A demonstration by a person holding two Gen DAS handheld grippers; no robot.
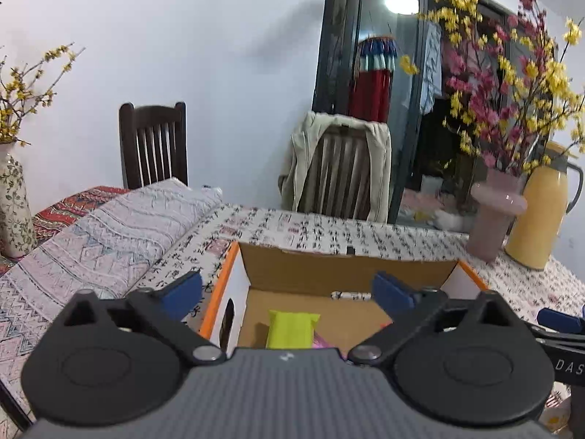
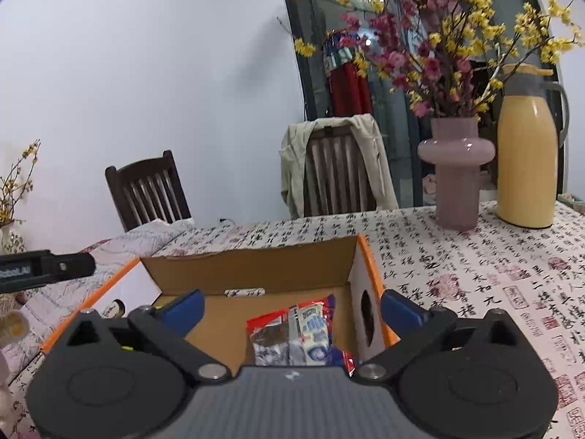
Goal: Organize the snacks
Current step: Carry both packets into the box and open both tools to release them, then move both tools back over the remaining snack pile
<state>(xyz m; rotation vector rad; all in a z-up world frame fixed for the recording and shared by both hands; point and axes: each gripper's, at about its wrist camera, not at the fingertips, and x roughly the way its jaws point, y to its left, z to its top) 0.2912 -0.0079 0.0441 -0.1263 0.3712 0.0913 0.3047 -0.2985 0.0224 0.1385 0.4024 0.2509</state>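
Both grippers, left [image 1: 287, 294] and right [image 2: 292, 309], are hanging wide open and empty over a cardboard box [image 1: 347, 269], their bodies hiding part of the green packet [image 1: 292, 329] and red snack bags [image 2: 292, 333]

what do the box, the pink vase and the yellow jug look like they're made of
Box: corrugated cardboard, matte brown inside, white outer faces with orange edges.
Pink vase: probably glass or glazed ceramic; glossy, with bright highlights on its bulge.
Yellow jug: smooth, slightly shiny body, likely coated metal or plastic, with a grey collar and handle.
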